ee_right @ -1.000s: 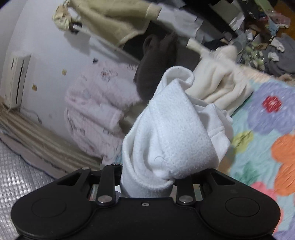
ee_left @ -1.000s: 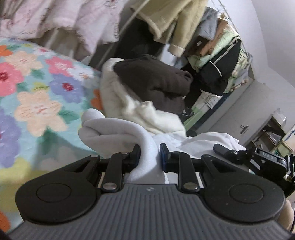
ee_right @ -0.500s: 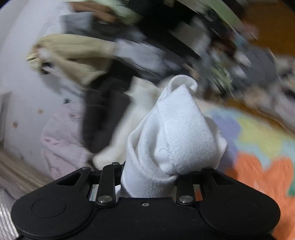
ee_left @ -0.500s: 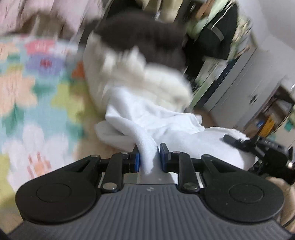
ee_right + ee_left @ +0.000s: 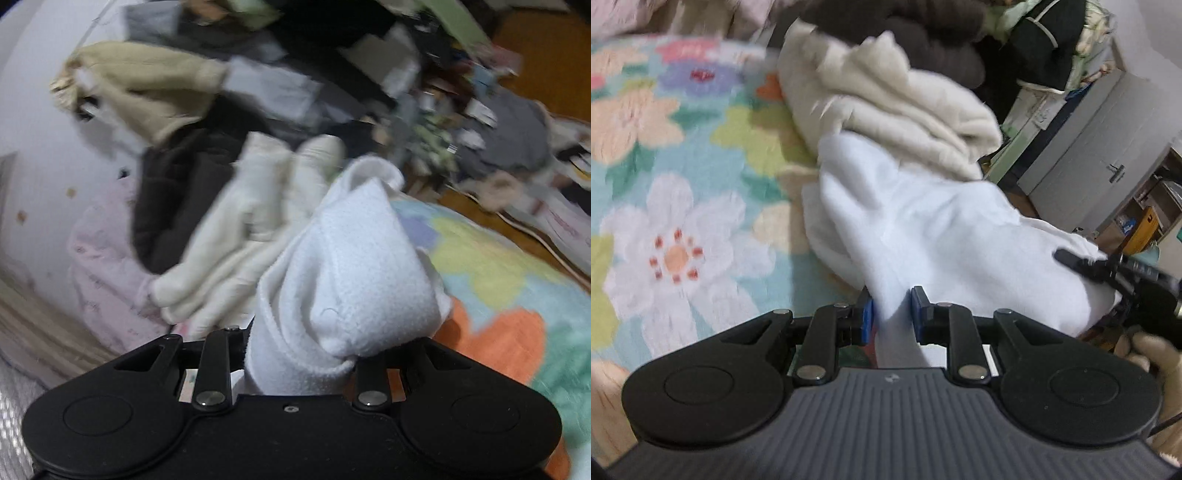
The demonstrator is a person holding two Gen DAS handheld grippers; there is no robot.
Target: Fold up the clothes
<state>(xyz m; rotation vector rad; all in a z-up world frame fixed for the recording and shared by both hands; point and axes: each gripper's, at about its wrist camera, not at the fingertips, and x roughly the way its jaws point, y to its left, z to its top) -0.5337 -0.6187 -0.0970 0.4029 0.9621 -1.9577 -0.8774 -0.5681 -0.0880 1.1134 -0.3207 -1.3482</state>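
Left wrist view shows the floral bedspread (image 5: pixel 676 177) filling the left half of the frame, and on it the white fleece garment (image 5: pixel 923 229) lies bunched toward the bed's far right edge, its far end touching a cream folded garment (image 5: pixel 897 110) with a dark brown garment (image 5: pixel 905 33) piled on that. The left gripper (image 5: pixel 891 314) pinches a fold of the white fleece between its blue-padded fingers (image 5: pixel 867 317), the cloth running up out of the jaws. At the right edge of this view the right gripper (image 5: pixel 1108 269) is touching the same garment, with part of the hand that holds it visible below. Right wrist view is blurred, but a thick wad of the white fleece garment (image 5: pixel 351 288) stands up out of the right gripper (image 5: pixel 299 369), whose jaws are pressed onto it; the fingertips themselves are hidden by the cloth. Behind lie the cream garment and, at right, the bedspread near the bed's edge. The step in hand looks like carrying the white garment, gripped at two points, toward open bedspread for spreading. Next, the two grips probably need to draw apart so the bunched cloth goes flat, away from the cream pile, before any fold line can be made.
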